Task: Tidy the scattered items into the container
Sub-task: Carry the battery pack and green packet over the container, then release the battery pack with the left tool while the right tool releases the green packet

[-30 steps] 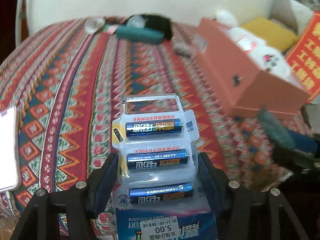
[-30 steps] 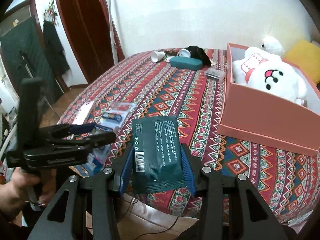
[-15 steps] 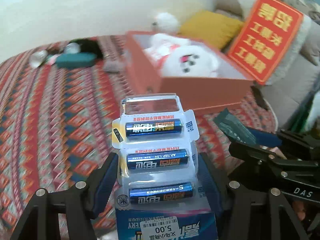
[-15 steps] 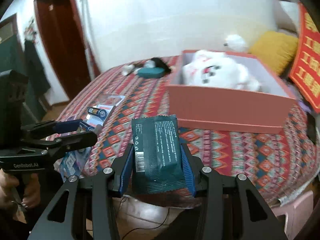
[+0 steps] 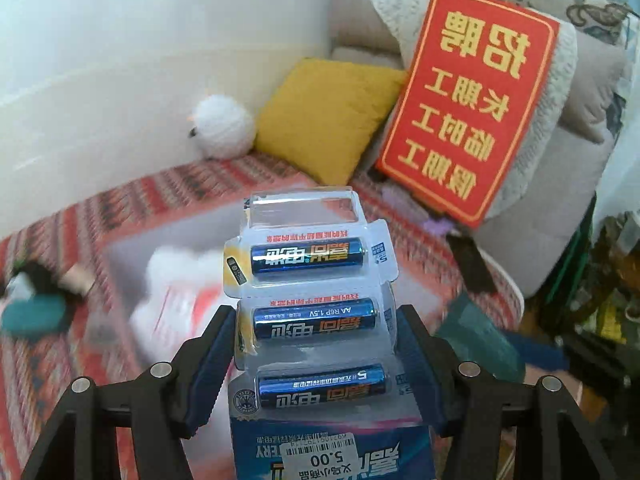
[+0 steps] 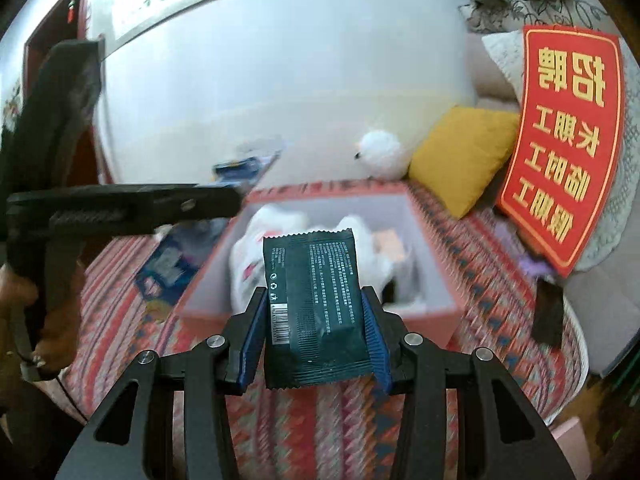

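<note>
Where three batteries (image 5: 311, 322) show, one packet (image 6: 316, 308).

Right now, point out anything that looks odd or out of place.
The red rectangular sign with gold characters leans upside down against the grey sofa cushions. The clear blister pack of blue batteries has its top pocket empty.

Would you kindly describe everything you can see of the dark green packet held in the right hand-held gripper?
The dark green packet is a flat, sealed pouch of what looks like plastic film, with crimped, serrated top and bottom edges. Its visible face carries fine white print, a recycling mark and a white barcode at the lower left. It stands roughly upright, slightly creased, clamped at its two sides by the blue pads of the right hand-held gripper. In this view it sits in front of the open pink box.
</note>
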Action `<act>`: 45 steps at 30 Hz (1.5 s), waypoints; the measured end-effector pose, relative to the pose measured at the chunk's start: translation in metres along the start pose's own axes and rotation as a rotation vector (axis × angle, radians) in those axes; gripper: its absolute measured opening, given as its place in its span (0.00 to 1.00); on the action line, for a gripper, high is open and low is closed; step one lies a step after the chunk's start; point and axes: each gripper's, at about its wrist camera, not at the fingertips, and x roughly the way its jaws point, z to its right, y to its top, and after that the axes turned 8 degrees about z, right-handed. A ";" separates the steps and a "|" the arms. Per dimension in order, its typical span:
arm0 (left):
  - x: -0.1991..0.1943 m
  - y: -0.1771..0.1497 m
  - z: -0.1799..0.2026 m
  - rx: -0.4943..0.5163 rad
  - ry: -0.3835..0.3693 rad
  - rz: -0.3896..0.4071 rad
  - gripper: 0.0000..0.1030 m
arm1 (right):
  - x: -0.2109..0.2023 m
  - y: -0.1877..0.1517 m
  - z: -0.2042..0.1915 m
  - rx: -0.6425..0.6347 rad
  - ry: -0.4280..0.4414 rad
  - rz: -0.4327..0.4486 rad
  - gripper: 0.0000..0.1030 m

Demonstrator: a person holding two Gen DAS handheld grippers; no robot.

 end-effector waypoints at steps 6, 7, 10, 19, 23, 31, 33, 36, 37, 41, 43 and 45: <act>0.110 0.051 -0.015 -0.009 -0.022 -0.054 0.67 | 0.080 0.029 0.051 0.011 -0.026 -0.005 0.46; 0.129 0.053 -0.019 -0.015 -0.035 -0.088 0.69 | 0.095 0.030 0.058 0.004 -0.031 -0.014 0.48; 0.170 0.051 -0.038 -0.072 -0.052 -0.192 0.75 | 0.134 0.026 0.074 -0.010 -0.067 -0.045 0.82; 0.090 0.004 -0.116 -0.218 0.063 -0.118 0.93 | 0.113 0.007 0.075 0.092 -0.058 -0.064 0.91; 0.029 -0.040 -0.158 -0.276 0.173 -0.115 0.95 | 0.072 0.011 0.048 0.081 -0.015 -0.032 0.94; -0.085 -0.153 -0.252 -0.346 0.447 -0.172 0.96 | 0.046 0.007 -0.091 -0.075 0.203 -0.068 0.97; -0.112 -0.177 -0.282 -0.365 0.511 -0.184 0.96 | 0.062 -0.005 -0.136 -0.132 0.262 -0.115 0.97; -0.140 -0.201 -0.326 -0.382 0.601 -0.195 0.96 | 0.089 -0.020 -0.199 -0.194 0.350 -0.179 0.97; -0.143 -0.206 -0.337 -0.388 0.613 -0.201 0.96 | 0.103 -0.025 -0.212 -0.197 0.357 -0.199 0.97; -0.143 -0.216 -0.393 -0.424 0.648 -0.212 0.96 | 0.173 -0.043 -0.249 -0.183 0.321 -0.287 0.97; -0.132 -0.216 -0.419 -0.431 0.659 -0.210 0.96 | 0.208 -0.052 -0.268 -0.175 0.303 -0.331 0.97; -0.111 -0.212 -0.437 -0.426 0.655 -0.216 0.96 | 0.243 -0.061 -0.287 -0.168 0.284 -0.375 0.97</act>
